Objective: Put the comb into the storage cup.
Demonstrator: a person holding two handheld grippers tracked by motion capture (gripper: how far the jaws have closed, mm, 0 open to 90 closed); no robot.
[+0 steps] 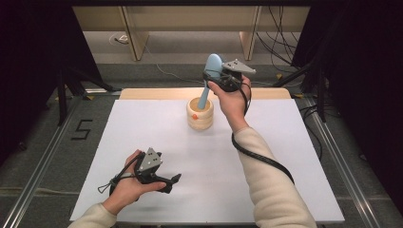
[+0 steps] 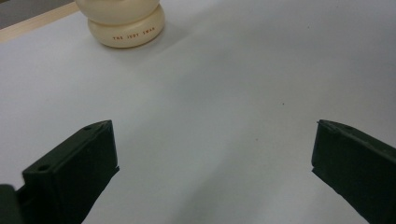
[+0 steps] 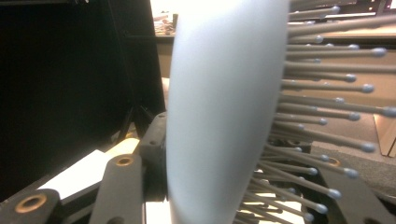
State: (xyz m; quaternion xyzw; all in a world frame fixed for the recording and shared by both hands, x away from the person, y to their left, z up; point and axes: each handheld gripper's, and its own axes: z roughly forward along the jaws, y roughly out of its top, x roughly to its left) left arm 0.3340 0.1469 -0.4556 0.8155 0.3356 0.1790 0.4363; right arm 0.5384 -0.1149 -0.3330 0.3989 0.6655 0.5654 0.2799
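A light-blue hairbrush [image 1: 212, 66] stands nearly upright, its handle reaching down into a cream ringed holder [image 1: 200, 115] at the far middle of the white table. My right gripper [image 1: 212, 79] is shut on the brush just below its head. In the right gripper view the brush back [image 3: 219, 107] sits between the black jaws and its bristles [image 3: 322, 121] point right. My left gripper [image 1: 173, 182] rests low at the front left, held in a hand, open with nothing between its jaws. From the left gripper [image 2: 212, 154] view, the holder [image 2: 126, 25] stands far ahead to the left.
The white tabletop [image 1: 157, 133] has a wooden strip [image 1: 152, 93] along its far edge. Metal rails [image 1: 43, 156] run down both sides. Black curtains flank the scene, and cables [image 1: 280, 47] lie on the floor behind. A cable [image 1: 261, 156] trails over the right sleeve.
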